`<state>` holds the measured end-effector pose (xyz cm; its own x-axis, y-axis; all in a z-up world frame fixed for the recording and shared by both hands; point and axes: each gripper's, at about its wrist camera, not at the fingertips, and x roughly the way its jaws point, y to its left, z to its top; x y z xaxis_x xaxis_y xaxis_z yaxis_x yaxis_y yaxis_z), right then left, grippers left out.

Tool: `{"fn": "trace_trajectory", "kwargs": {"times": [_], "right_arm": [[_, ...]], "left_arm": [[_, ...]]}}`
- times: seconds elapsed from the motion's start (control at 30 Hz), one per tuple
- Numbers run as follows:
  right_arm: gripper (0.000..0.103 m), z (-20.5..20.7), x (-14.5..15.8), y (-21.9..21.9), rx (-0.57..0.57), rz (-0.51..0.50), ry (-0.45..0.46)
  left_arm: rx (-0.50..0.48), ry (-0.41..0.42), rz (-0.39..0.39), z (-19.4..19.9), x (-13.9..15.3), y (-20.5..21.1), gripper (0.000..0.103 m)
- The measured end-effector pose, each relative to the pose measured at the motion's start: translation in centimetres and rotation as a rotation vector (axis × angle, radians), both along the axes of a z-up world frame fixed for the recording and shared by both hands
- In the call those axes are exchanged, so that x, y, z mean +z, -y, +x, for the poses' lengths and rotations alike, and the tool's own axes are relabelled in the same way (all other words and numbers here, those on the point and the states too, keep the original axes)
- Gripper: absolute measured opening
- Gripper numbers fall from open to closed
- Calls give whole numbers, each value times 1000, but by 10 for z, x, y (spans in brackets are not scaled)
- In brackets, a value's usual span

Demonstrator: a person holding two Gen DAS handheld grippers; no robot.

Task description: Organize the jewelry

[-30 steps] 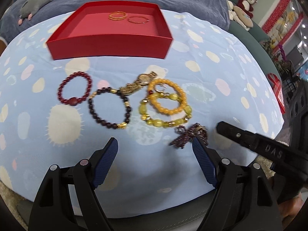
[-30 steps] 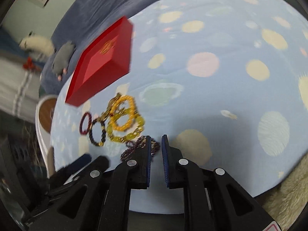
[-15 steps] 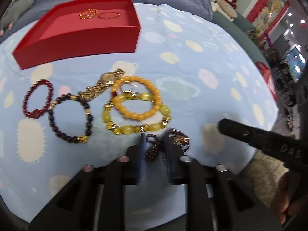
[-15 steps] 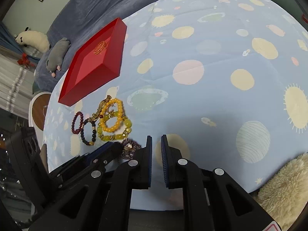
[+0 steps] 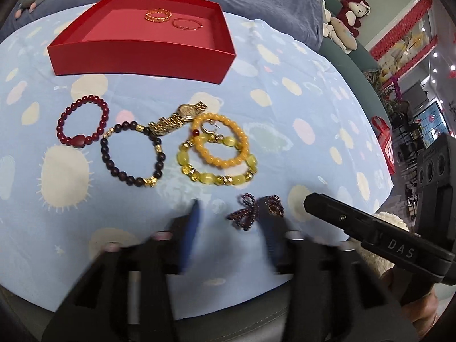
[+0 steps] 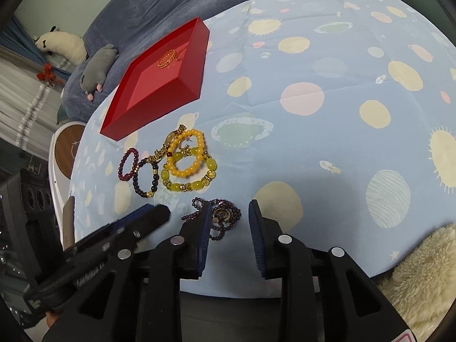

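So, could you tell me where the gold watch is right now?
The gold watch lies on the sheet just in front of the red box, between the dark bracelet and the orange bracelet.

A tangled purple bead bracelet lies on the sheet below 5 bracelets; 2 gold bangles sit in the red box.

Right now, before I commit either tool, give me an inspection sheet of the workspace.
Surface: blue spotted sheet, soft.
Job's things: red tray holding two gold bangles; five bracelets and a gold watch clustered; purple bead strand nearest.
Clutter: nothing seen.
Grippers: left tool and right tool both open, just been opening; purple strand between each one's fingers, ungripped.
Cables: nothing seen.
Surroundings: plush toys, navy blanket.
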<state>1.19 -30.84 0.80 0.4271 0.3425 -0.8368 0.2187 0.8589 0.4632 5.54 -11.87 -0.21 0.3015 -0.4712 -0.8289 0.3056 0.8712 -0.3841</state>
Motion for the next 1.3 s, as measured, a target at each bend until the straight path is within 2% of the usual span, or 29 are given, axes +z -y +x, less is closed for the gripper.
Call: {"fn": "trace_trajectory", "kwargs": {"times": [0.17,0.23,0.27,0.3,0.43,0.8,0.93,1.0,1.03,1.07,1.1,1.13,1.2,1.3], "right_arm": [[28,-5,4,8,-27,-3,-3],[28,-5,3,10,-27,-5,-12],[28,-5,3,10,-25,-4,-16],[28,-6,3,9,-19,-3,-19],[28,-5,-1,3,26,10,-31],[28,2,-5,-19,130,9,-35],[28,3,-7,-24,126,13,-30],[28,3,-9,-22,117,19,-35],[28,3,-9,-22,116,23,-37],[28,3,-8,-21,115,24,-31],[28,2,-6,-21,113,23,-25],[28,1,-6,-21,112,20,-26],[28,2,-8,-22,115,20,-33],[28,1,-6,-22,115,12,-25]], "left_arm": [[-93,13,41,-8,-14,27,46],[-113,7,67,-8,-23,35,15],[-111,29,72,-9,-23,35,7],[-118,11,61,-7,-24,34,3],[-95,54,57,-7,-11,25,3],[-33,52,24,-1,-1,4,3],[-10,104,-28,-6,21,-2,3],[-20,81,45,-1,13,0,3],[-1,67,18,0,16,-4,3],[32,91,-63,-2,28,-13,3],[37,124,-62,-4,34,-15,3],[19,136,-21,-4,32,-12,3],[19,77,27,1,16,-14,3],[78,49,8,0,8,-27,3]]}}
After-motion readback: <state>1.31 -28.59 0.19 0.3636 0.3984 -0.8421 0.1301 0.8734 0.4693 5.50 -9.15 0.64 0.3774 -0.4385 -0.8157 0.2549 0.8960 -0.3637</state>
